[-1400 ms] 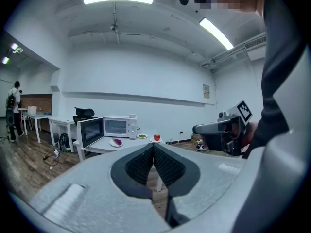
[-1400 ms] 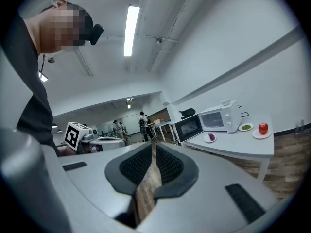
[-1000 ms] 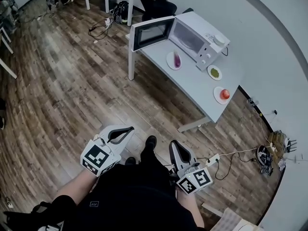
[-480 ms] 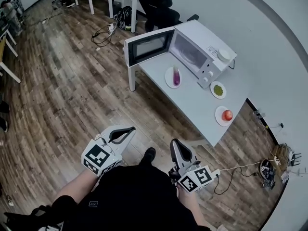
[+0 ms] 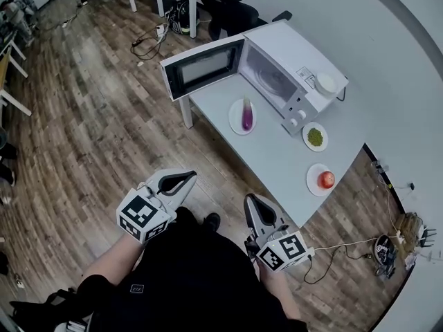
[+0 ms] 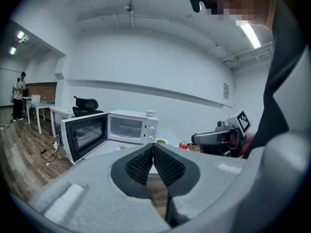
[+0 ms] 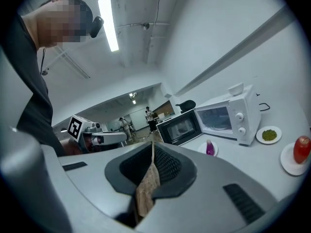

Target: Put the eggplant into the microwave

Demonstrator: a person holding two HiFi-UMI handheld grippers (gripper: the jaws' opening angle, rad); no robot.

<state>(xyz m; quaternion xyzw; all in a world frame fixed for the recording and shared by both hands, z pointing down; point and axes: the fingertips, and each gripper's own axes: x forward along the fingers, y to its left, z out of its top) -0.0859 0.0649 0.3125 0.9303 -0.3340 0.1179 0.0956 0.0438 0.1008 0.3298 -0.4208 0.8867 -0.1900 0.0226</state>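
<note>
As the eggplant [image 5: 246, 116] lies on a plate [image 5: 235, 120] before the open microwave [image 5: 291, 54], upper centre of the head view, the left gripper [image 5: 188, 176] and right gripper [image 5: 250, 200] hang lower centre. Left gripper view: jaws pressed together, empty. Right gripper view: likewise closed on nothing

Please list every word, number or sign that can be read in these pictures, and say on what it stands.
None can be read.
Sticker on the microwave: too small.
Notice on the wall: blurred.
Left gripper cube, right gripper cube: square patterns only, no words.
</note>
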